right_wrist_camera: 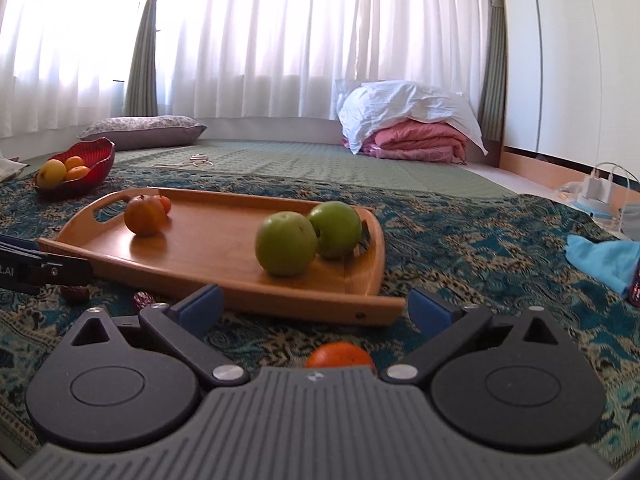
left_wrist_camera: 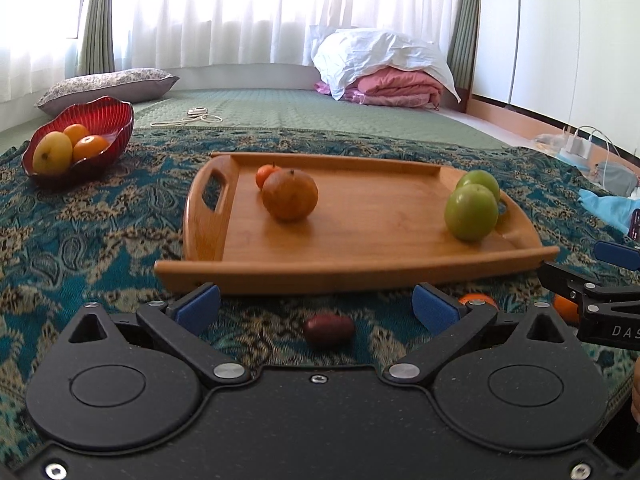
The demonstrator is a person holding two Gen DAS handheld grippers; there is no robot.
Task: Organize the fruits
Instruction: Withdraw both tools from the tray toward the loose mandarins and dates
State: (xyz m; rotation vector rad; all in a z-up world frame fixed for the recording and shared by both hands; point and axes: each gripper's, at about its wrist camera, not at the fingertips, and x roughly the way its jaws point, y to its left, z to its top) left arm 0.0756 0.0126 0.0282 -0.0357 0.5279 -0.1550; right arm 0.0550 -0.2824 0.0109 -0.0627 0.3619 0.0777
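A wooden tray (left_wrist_camera: 360, 236) (right_wrist_camera: 208, 256) lies on the patterned cloth. It holds a brownish-orange fruit (left_wrist_camera: 290, 195) (right_wrist_camera: 145, 214), a small orange (left_wrist_camera: 265, 174) behind it, and two green apples (left_wrist_camera: 472, 211) (right_wrist_camera: 286, 243). My left gripper (left_wrist_camera: 316, 306) is open just before the tray's near edge, with a dark red fruit (left_wrist_camera: 329, 329) on the cloth between its fingers. My right gripper (right_wrist_camera: 314, 308) is open near the tray's right corner, with an orange (right_wrist_camera: 339, 355) on the cloth between its fingers. A red bowl (left_wrist_camera: 100, 120) (right_wrist_camera: 96, 160) at far left holds a yellow fruit and oranges.
Two more dark fruits (right_wrist_camera: 76, 293) lie on the cloth left of my right gripper. Oranges (left_wrist_camera: 478, 300) lie by the left gripper's right finger. A blue cloth (right_wrist_camera: 604, 260) and chargers (right_wrist_camera: 600, 192) are at right. Pillows and folded bedding (left_wrist_camera: 396, 84) lie behind.
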